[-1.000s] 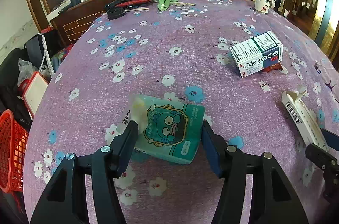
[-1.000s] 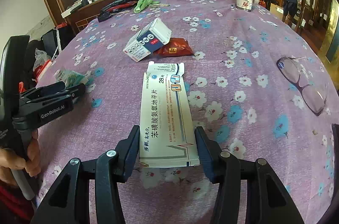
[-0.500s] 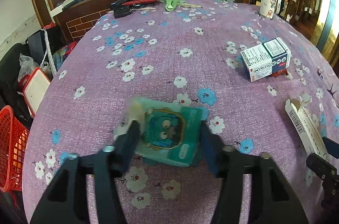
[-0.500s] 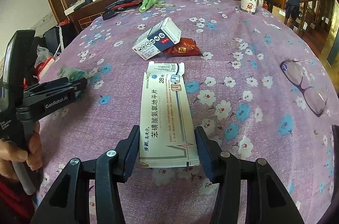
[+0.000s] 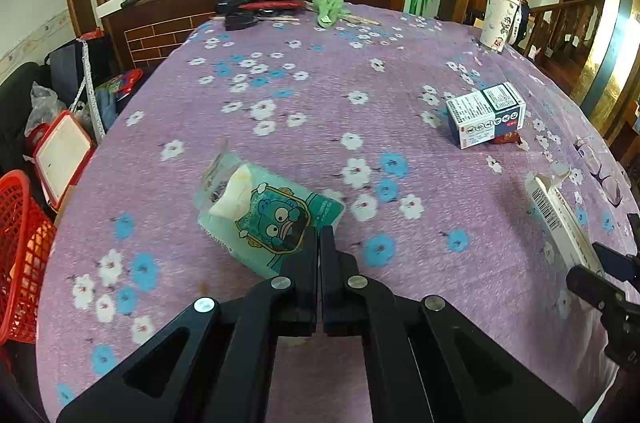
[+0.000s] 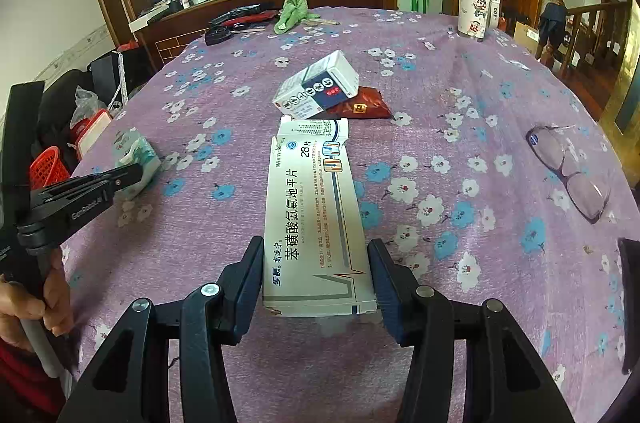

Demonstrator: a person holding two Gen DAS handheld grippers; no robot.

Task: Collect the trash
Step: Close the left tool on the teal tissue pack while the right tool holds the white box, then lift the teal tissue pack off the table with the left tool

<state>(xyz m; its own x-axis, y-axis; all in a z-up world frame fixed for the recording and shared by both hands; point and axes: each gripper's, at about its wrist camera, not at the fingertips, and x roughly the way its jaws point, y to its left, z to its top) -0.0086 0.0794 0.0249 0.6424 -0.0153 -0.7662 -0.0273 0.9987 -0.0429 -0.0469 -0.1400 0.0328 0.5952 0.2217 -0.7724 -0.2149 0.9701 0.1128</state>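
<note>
Two tongs: left (image 5: 319,243) just closed, pinching tissue pack (image 5: 264,215); right (image 6: 316,275) clamping flat medicine box (image 6: 316,215).

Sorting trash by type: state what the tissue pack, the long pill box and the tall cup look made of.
Tissue pack: thin glossy plastic film; it crinkles and shines, with white paper tissue showing at the open end. Long pill box: printed matte cardboard, with creased, torn end flaps. Tall cup: probably coated paper with a plastic lid; too far to be sure.

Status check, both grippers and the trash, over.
Left gripper shut on teal cartoon tissue pack. Right gripper clamps long white medicine box. Nothing in the way.
</note>
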